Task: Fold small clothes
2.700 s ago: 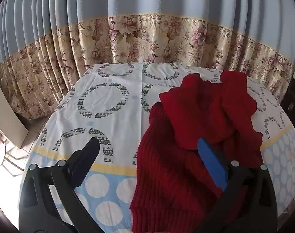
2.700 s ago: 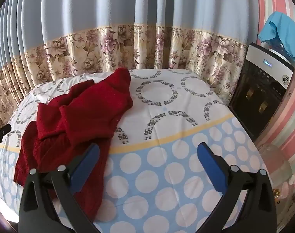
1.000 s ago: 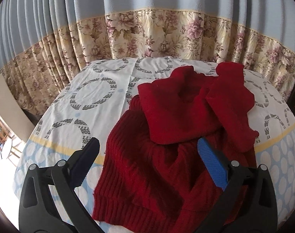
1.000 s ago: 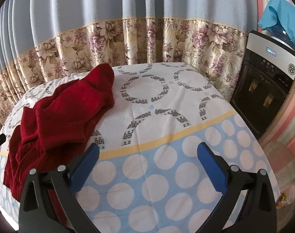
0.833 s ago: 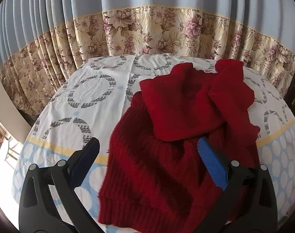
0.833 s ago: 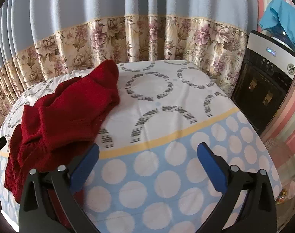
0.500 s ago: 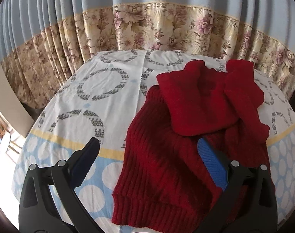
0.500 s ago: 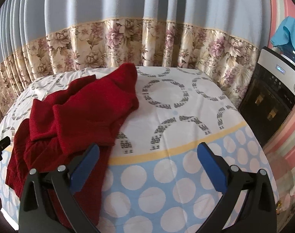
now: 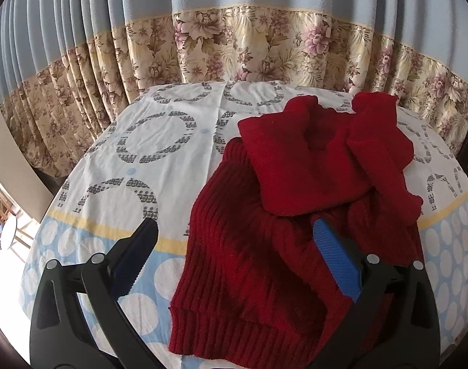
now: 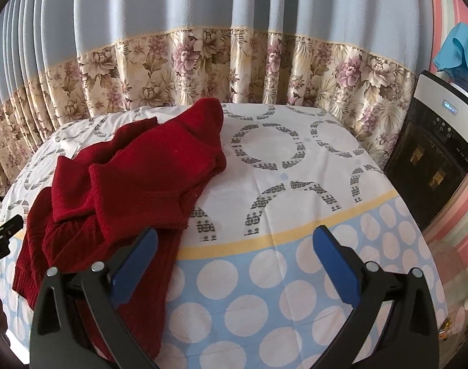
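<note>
A crumpled dark red knit sweater [image 9: 283,215] lies on the patterned tablecloth [image 9: 160,153], its ribbed hem nearest me and a smoother red part bunched on top. My left gripper [image 9: 234,240] hovers open above the ribbed body near the table's front edge, nothing between its fingers. In the right wrist view the sweater [image 10: 132,181] fills the left half of the table. My right gripper [image 10: 234,243] stands open over the sweater's right edge and the bare cloth, holding nothing.
A blue curtain with a floral border [image 9: 264,43] hangs behind the table. A black water dispenser [image 10: 437,153] with a blue cloth on top stands at the right. The tablecloth [image 10: 295,184] to the right of the sweater is bare. The left gripper's tip [image 10: 3,230] shows at the left edge.
Both grippers stay open and hold nothing. The left view swung right and then back left across the sweater. The right view has shifted left, bringing more of the sweater into the frame.
</note>
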The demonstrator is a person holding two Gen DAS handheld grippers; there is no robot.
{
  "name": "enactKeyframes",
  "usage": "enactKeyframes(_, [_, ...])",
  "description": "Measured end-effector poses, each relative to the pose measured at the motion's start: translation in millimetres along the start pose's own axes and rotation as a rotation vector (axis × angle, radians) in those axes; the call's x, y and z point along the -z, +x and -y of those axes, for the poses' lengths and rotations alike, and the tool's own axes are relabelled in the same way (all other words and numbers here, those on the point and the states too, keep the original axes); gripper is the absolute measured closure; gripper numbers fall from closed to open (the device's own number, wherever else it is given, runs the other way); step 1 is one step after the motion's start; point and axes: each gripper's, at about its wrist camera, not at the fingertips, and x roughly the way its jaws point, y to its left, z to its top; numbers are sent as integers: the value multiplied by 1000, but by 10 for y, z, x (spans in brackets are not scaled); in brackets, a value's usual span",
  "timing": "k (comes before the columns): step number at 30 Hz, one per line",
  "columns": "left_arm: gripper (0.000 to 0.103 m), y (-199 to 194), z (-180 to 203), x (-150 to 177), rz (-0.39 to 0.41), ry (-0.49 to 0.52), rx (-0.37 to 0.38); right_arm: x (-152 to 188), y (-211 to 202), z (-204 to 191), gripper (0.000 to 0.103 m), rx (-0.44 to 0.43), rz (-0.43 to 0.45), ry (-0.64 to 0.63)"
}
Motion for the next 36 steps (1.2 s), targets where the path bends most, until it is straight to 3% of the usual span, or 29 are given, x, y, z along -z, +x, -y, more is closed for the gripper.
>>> enactKeyframes(36, [3, -14, 6, -7, 1, -8, -7, 7, 27, 11, 2, -16, -3, 9])
